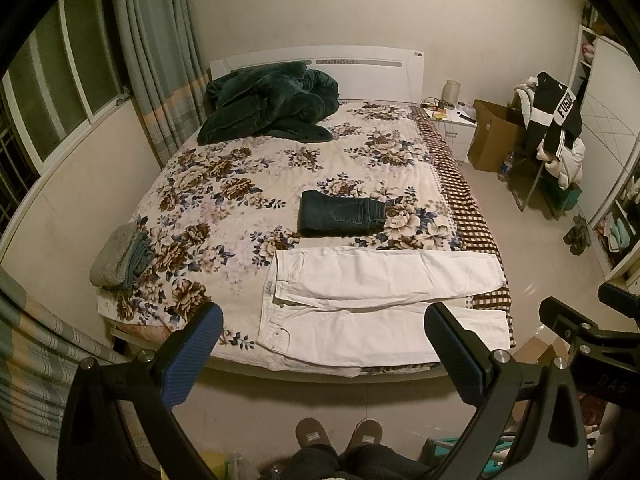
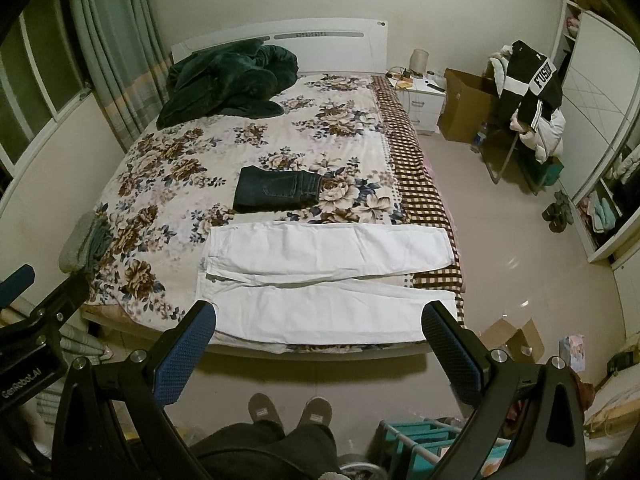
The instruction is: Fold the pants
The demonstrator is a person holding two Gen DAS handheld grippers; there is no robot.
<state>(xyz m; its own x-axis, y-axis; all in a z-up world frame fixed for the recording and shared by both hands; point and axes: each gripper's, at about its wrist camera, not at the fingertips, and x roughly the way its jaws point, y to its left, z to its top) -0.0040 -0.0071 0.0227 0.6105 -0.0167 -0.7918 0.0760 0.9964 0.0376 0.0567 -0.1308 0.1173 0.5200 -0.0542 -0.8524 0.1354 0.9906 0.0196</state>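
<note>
White pants (image 1: 372, 308) lie spread flat across the near end of the bed, waist at the left, both legs running right; they also show in the right wrist view (image 2: 320, 280). Folded dark jeans (image 1: 342, 214) sit just beyond them, and appear in the right wrist view (image 2: 276, 190) too. My left gripper (image 1: 324, 332) is open and empty, held above the floor in front of the bed's foot. My right gripper (image 2: 320, 330) is open and empty at the same height, to the right of the left one.
The floral bedspread (image 1: 248, 184) covers the bed. A dark green blanket (image 1: 268, 104) is heaped at the headboard. Folded grey-blue clothes (image 1: 120, 260) sit at the bed's left edge. A nightstand (image 2: 420, 100), a cardboard box (image 2: 464, 104) and a chair with clothes (image 2: 528, 108) stand right.
</note>
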